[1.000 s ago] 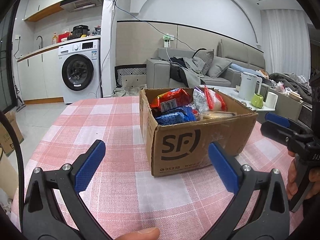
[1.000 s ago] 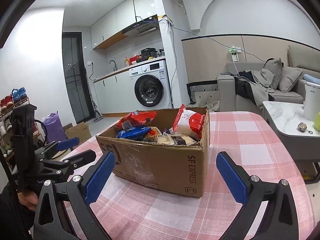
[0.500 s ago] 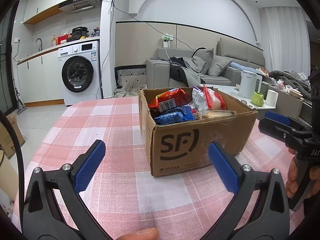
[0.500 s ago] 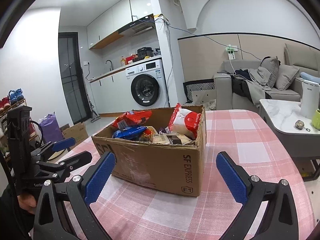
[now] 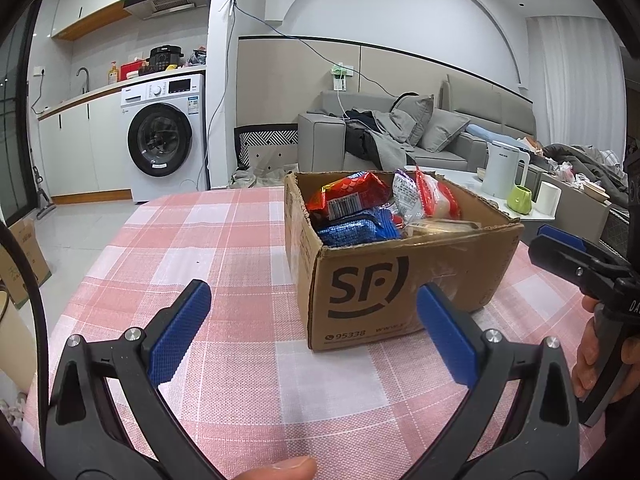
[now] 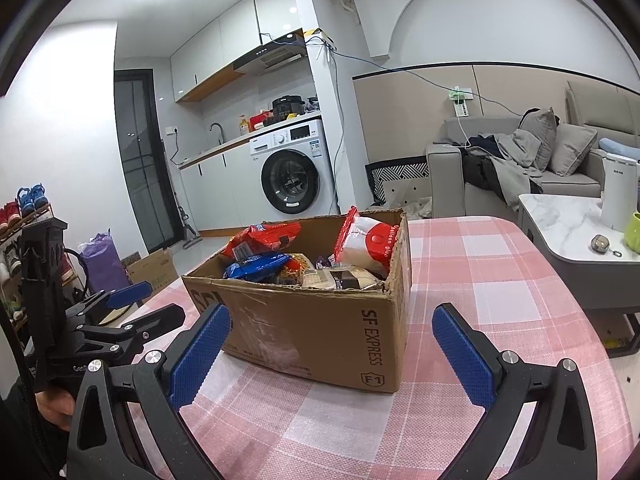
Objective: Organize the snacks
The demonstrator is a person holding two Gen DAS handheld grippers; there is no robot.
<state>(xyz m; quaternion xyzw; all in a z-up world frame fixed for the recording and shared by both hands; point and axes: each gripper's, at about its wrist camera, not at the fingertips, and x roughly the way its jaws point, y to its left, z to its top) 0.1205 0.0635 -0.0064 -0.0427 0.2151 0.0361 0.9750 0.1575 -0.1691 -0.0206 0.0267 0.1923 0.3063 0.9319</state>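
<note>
- Left side first: the left tongs (image 5: 312, 316) hang low over the pink-checked worktop (image 5: 224, 248), blue pads wide apart and nothing between them.
- Compared with a second ago, the left view sits almost the same; the cardboard box (image 5: 400, 280) has only slid slightly left and down in the picture, so the left hand is drifting a touch, not reaching.
- Centre: the snacks are all in that open box: a red packet (image 5: 352, 196), a blue packet (image 5: 356, 230) under it, and a red-and-white bag (image 6: 366, 242) standing up at the far corner.
- No packet lies out on the cloth in either view.
- Right side: the right tongs (image 6: 332, 344) are also spread, empty, with the box's near corner between and beyond the pads.
- The real change is here: in the right view the box now looms larger and closer than a second ago, so the right hand is closing in.
- My read: that fits a reach into the box for a packet, but it fits equally a last check on a box already packed.
</note>
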